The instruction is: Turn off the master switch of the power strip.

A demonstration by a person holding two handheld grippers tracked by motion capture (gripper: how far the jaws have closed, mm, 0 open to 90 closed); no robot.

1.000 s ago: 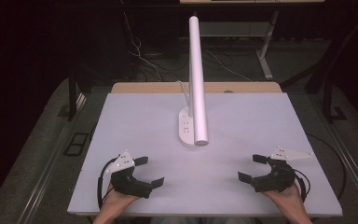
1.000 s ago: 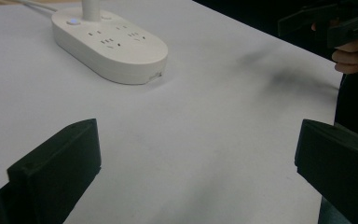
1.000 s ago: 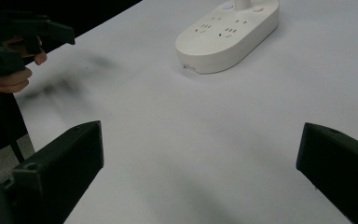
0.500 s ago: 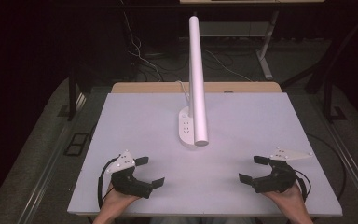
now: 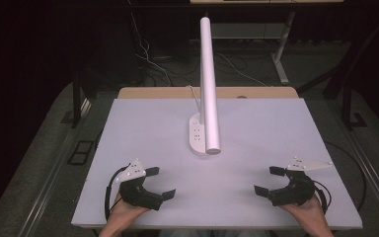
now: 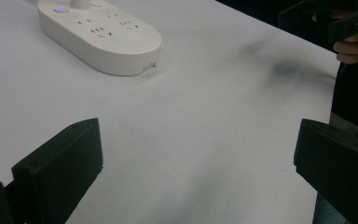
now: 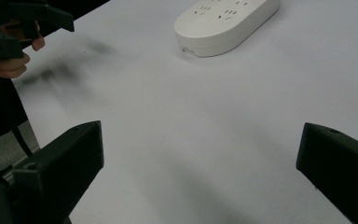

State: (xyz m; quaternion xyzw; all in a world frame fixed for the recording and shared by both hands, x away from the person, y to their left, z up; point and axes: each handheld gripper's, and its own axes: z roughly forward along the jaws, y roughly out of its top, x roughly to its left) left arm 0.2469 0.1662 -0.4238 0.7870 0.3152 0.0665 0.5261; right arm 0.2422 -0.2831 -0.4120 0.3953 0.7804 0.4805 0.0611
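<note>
Right now the white power strip (image 5: 199, 134) lies flat on the table (image 5: 256, 123), ahead of both claws and between them, well apart from each. It sits in the middle, so either claw could likely reach it. A white tube (image 5: 208, 79) stands up from it. The left claw (image 5: 158, 183) rests low near the table's front edge, jaws wide and holding nothing. The right claw (image 5: 268, 180) does the same, wide and empty. Both point inward, probably getting ready to start.
</note>
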